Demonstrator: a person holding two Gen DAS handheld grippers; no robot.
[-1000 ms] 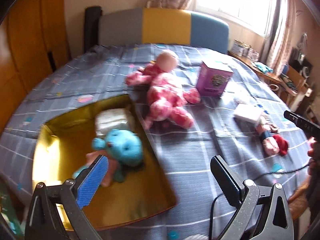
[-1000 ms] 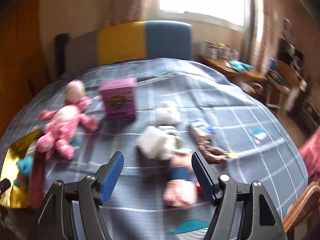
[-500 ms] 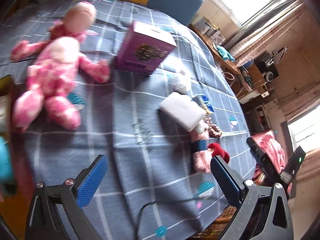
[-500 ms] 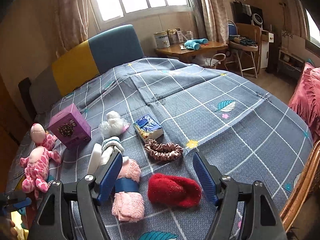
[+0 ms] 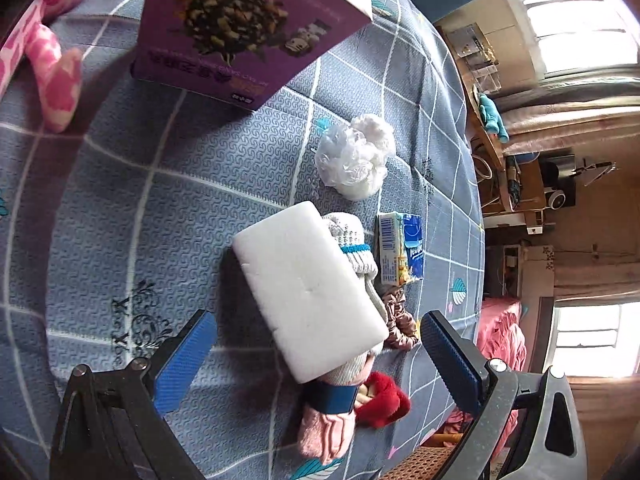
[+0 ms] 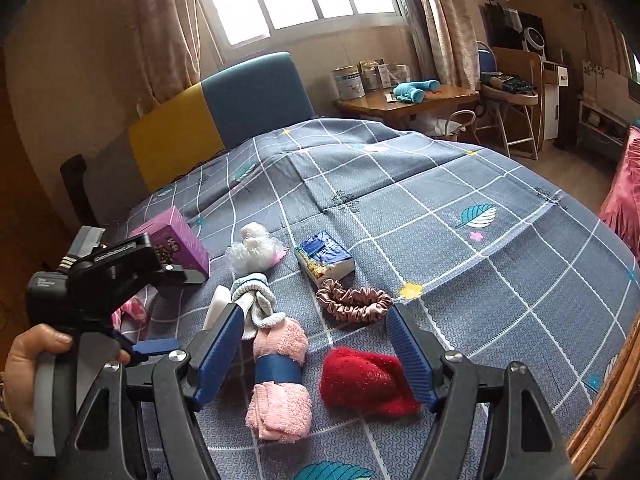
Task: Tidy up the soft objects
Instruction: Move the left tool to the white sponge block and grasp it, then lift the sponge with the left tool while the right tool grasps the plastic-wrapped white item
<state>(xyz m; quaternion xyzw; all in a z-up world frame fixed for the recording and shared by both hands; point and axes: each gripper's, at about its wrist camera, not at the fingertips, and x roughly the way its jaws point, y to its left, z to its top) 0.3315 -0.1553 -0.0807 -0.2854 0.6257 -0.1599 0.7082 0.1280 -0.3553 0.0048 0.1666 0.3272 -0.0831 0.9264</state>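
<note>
A white sponge block (image 5: 308,288) lies on a white sock with a teal band (image 5: 352,244). My left gripper (image 5: 318,344) hangs open just above the block, whose near end sits between the fingers without touching the pads. A pink towel roll with a blue band (image 6: 280,384) and a red fuzzy sock (image 6: 364,380) lie between the open jaws of my right gripper (image 6: 316,344); the pads touch neither. Behind them are a satin scrunchie (image 6: 354,300), a tissue pack (image 6: 324,258) and a white mesh pouf (image 6: 254,248). A hand (image 6: 24,360) holds the left tool.
A purple box (image 5: 244,24) stands beyond the pile, with a pink plush's leg (image 5: 52,76) to its left. The checked bed cover (image 6: 460,264) stretches right toward a wicker edge (image 6: 608,400). A desk (image 6: 408,98) and chair stand past the bed.
The left gripper swung away from the gold box with the teal plush, crossed the bed and came down close over the white sponge. The right gripper rolled toward the pile, then held still.
</note>
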